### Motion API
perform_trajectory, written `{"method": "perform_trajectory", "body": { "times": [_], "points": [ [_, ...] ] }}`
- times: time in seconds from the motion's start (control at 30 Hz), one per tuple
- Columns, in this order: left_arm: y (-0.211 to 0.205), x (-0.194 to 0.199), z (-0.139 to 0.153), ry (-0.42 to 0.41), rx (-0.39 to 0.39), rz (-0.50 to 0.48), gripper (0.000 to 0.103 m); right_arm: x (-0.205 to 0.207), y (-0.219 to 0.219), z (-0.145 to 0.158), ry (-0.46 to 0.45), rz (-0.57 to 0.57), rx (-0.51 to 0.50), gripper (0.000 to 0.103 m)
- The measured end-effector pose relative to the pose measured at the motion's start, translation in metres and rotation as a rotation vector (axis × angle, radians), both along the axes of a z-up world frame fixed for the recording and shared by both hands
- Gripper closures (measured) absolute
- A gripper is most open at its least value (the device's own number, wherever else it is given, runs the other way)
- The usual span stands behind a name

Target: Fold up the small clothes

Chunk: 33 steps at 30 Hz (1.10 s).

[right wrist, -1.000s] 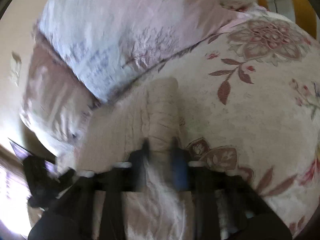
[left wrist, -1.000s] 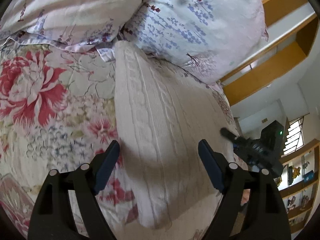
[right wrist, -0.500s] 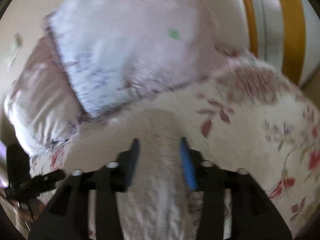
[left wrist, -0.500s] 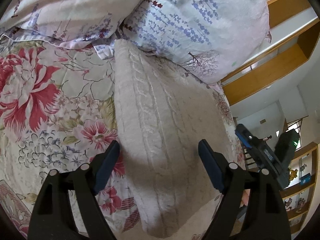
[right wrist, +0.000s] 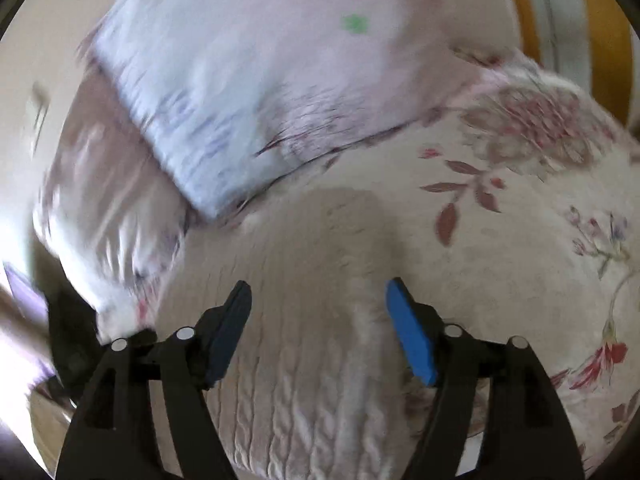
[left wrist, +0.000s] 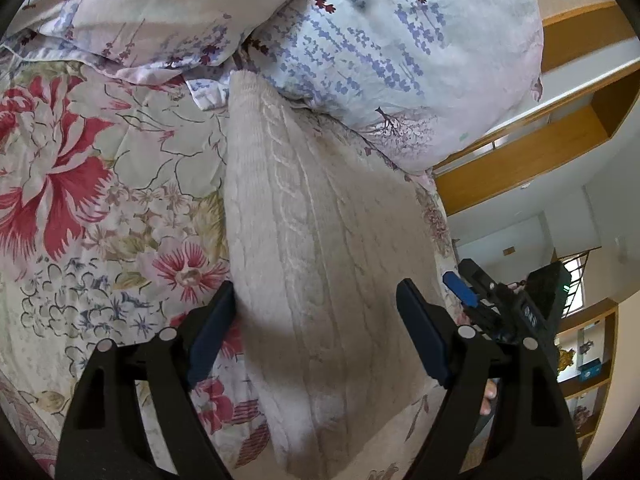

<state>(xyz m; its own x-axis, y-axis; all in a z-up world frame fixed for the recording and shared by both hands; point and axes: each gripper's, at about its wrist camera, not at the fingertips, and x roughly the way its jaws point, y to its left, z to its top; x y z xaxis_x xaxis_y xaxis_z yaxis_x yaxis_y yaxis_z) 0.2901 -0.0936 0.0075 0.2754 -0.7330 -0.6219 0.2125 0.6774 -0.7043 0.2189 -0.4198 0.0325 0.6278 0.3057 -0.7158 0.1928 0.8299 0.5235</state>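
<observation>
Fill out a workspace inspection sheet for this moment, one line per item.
Surface: floral bedspread, creased.
Job's things: cream cable-knit garment, folded lengthwise, far end at the pillows.
Clutter: two lavender-print pillows at the head.
Grippers: left claw open above the knit; right claw opening, knit beneath it, pads off it.
Cables: nothing seen.
Surroundings: wooden shelving, white walls, window.
</observation>
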Motion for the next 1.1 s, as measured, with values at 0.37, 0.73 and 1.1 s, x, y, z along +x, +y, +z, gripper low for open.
{"method": "perform_trajectory", "body": {
  "times": [0.37,0.73,1.1],
  "points": [
    [0.006,0.007,-0.009,0.037,-0.049,0.001,0.025,0.019,-0.02,-0.046,0.127,0.028,0.252,0.032],
    [0.001,0.011,-0.018,0.053,-0.07,0.008,0.042,0.029,-0.005,-0.053,0.105,0.142,0.329,0.064],
    [0.02,-0.011,0.015,-0.025,-0.087,-0.042,0.065,0.003,0.021,-0.019,-0.017,0.173,0.392,0.076]
  ]
}}
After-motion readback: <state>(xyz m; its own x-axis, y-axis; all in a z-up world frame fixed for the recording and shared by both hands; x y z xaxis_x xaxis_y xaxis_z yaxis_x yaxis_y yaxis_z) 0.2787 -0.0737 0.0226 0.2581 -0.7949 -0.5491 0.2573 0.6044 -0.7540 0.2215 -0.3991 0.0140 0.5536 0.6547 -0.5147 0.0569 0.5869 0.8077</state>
